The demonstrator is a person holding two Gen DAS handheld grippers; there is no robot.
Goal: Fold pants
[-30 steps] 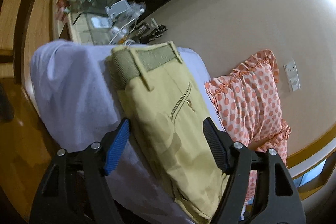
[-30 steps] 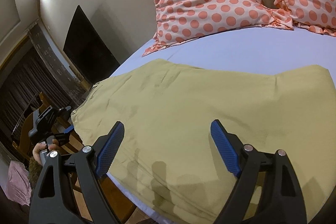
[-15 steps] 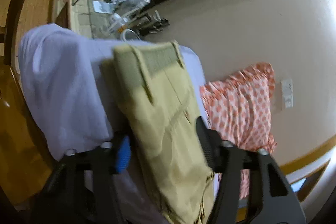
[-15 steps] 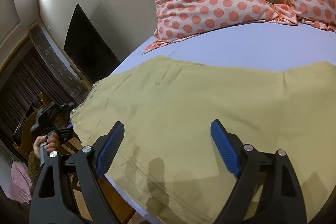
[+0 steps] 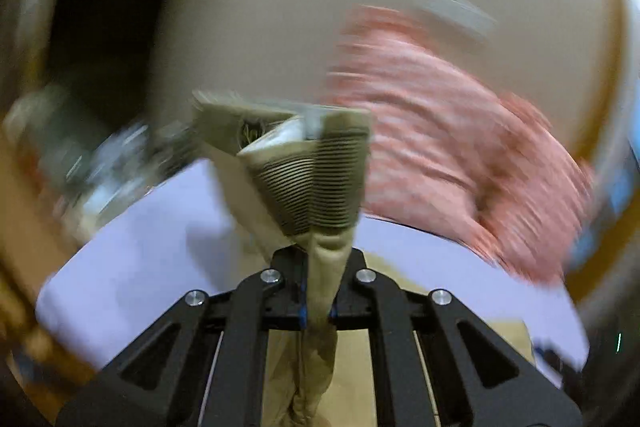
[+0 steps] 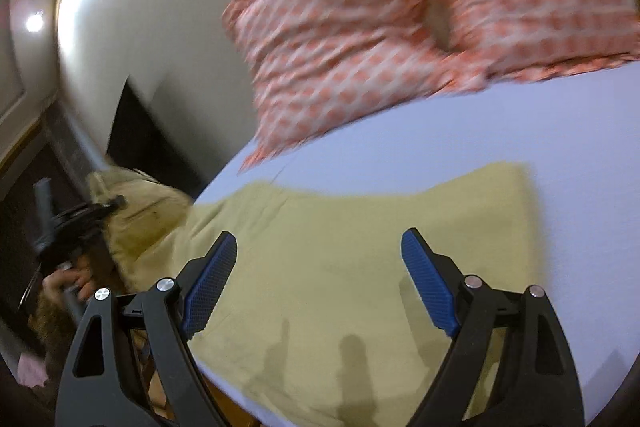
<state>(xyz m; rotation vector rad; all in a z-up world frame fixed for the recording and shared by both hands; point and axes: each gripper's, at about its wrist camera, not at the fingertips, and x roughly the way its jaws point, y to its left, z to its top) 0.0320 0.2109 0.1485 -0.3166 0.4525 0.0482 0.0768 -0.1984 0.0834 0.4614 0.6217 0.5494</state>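
The tan pants (image 6: 360,251) lie mostly flat on the pale sheet of the bed (image 6: 500,139), with the waist end lifted off at the bed's edge. The left gripper (image 5: 318,311) is clenched on a bunch of cloth just below the ribbed waistband (image 5: 320,183), which stands up crumpled above its fingers. The right gripper (image 6: 316,285) hovers over the leg part with its blue pads (image 6: 210,283) spread wide, holding nothing. The cloth looks light, soft and limp, so it will likely sag and crease wherever unsupported. A second hold at the far waistband corner or the hem should keep the fold even. Two dotted pillows (image 6: 400,39) sit beyond.
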